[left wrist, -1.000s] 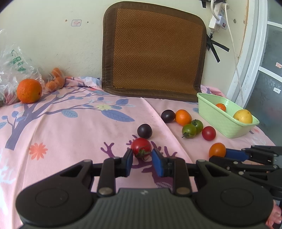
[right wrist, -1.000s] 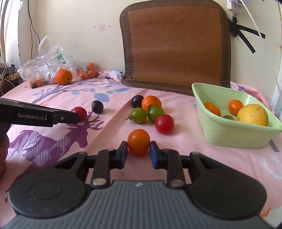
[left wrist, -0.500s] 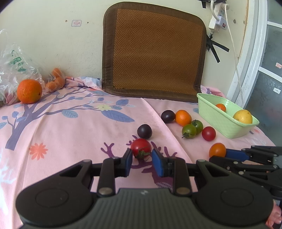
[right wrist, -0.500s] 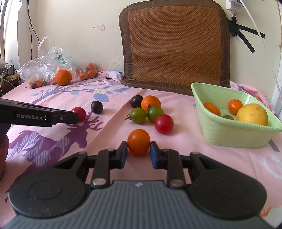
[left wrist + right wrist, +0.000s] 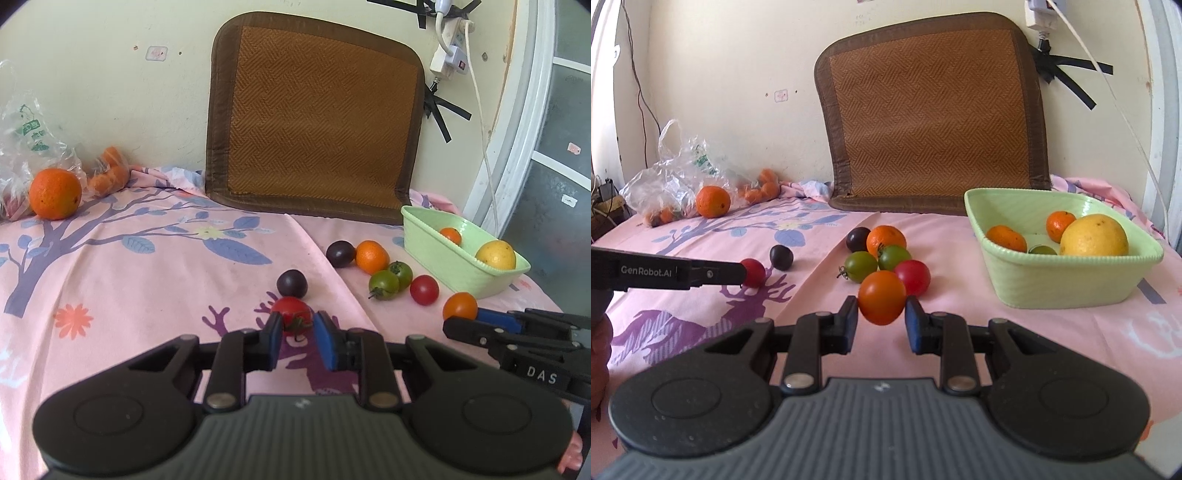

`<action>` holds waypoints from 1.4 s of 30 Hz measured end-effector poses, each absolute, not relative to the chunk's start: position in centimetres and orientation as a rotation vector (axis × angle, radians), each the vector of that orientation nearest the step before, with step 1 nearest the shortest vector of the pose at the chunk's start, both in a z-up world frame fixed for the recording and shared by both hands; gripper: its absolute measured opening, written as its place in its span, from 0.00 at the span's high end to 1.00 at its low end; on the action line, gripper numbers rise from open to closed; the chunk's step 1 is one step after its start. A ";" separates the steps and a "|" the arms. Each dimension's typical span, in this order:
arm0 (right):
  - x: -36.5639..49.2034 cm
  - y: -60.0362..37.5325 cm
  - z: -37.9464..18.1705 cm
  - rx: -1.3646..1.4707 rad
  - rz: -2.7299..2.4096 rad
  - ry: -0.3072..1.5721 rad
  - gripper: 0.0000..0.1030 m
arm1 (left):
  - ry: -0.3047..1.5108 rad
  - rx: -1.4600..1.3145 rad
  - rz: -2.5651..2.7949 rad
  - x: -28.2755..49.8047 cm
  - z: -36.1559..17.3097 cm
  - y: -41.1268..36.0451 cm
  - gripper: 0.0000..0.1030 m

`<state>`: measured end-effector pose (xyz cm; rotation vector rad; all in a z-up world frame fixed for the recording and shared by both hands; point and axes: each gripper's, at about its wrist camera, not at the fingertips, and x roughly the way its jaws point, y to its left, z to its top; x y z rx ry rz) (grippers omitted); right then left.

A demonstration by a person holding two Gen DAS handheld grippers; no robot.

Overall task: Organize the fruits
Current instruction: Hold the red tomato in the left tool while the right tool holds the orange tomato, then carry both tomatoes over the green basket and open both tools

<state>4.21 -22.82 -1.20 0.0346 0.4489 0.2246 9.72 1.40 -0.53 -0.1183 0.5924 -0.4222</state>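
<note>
Clamped on a red tomato point(image 5: 291, 314), left gripper point(image 5: 297, 325), blue pads pressed to either side of the fruit, low over the pink sheet point(image 5: 147, 280). Just beyond it, apart from the tomato, a dark plum point(image 5: 291, 283). Farther right, a loose cluster: a second dark plum point(image 5: 340, 253) touching a small orange point(image 5: 372, 256), two green tomatoes point(image 5: 384, 284) side by side, another red tomato point(image 5: 424, 290).

Clenched likewise on an orange tomato point(image 5: 882, 297), right gripper point(image 5: 881, 318), the fruit caught between its pads and seemingly raised a little off the sheet, in front of the cluster in the right wrist view. Whether it clears the cloth fully, cannot tell.

Off to the right, well apart from both grippers, a pale green basket point(image 5: 1052, 291) on the sheet, holding a large yellow citrus point(image 5: 1095, 236), two small oranges point(image 5: 1006, 238) and something green, mostly hidden behind the near wall.

At the back, leaning on the wall, a brown woven mat point(image 5: 314, 122). Far left, a big orange point(image 5: 55, 194) beside a crumpled plastic bag point(image 5: 26, 147), with a few small orange fruits near it. High on the wall at right, a white power strip point(image 5: 448, 55) with its cord hanging down. At the lower left edge of the right wrist view, part of a hand point(image 5: 599, 354).
</note>
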 end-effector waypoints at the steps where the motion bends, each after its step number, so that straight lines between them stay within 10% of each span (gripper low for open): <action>1: 4.0 -23.0 -1.1 0.045 0.224 0.440 0.71 | 0.597 -0.140 -0.435 9.8 -0.5 1.4 0.80; 10: 3.2 -26.3 0.3 0.097 0.164 0.348 0.71 | 0.554 -0.091 -0.492 10.6 2.1 -2.8 0.79; 16: 3.1 -26.6 -0.4 0.128 0.202 0.359 0.71 | 0.584 -0.007 -0.353 10.3 1.1 -2.3 0.55; 22: 3.7 -26.7 -0.8 0.145 0.222 0.382 0.71 | 0.639 0.017 -0.335 11.6 -0.2 -2.6 0.55; 24: 3.5 -26.9 -0.6 0.142 0.215 0.371 0.71 | 0.650 0.037 -0.360 12.0 -0.5 -3.4 0.70; 42: 6.3 -31.1 -0.1 0.144 0.055 0.272 0.65 | 0.590 -0.029 -0.714 18.0 5.0 -16.6 0.69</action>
